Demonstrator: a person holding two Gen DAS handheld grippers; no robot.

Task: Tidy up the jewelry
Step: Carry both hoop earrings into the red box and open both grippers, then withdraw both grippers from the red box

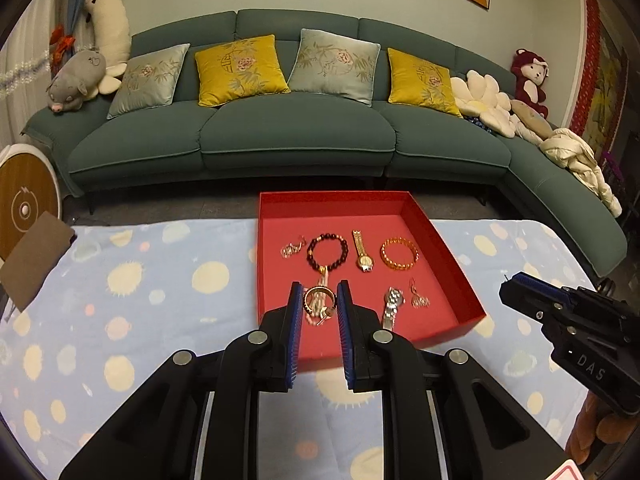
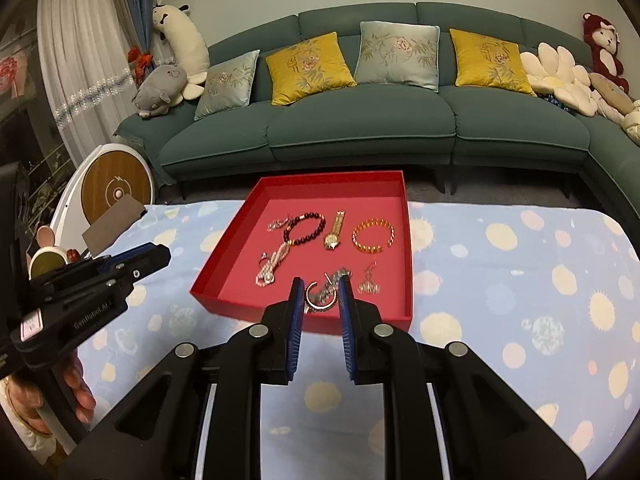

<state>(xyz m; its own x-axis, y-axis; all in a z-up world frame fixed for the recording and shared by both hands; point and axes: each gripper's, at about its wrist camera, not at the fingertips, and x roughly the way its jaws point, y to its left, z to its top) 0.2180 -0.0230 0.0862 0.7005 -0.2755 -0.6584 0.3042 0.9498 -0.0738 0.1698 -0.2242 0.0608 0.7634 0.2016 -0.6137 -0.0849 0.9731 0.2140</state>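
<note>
Spotty blue cloth (image 2: pixel 500 280) covering table, green sofa (image 2: pixel 360 128) sitting behind. Red tray (image 2: pixel 224 256) holding shiny jewelry: two bead bracelets, two watches, gold hoop (image 2: pixel 320 298), small earrings. Left gripper (image 1: pixel 319 300) and right gripper (image 2: pixel 320 296) both hanging wide apart, gripping nothing.

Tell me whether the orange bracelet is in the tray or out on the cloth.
In. The orange bracelet lies flat on the red tray's floor, right of the gold watch, inside the walls in both views.
</note>
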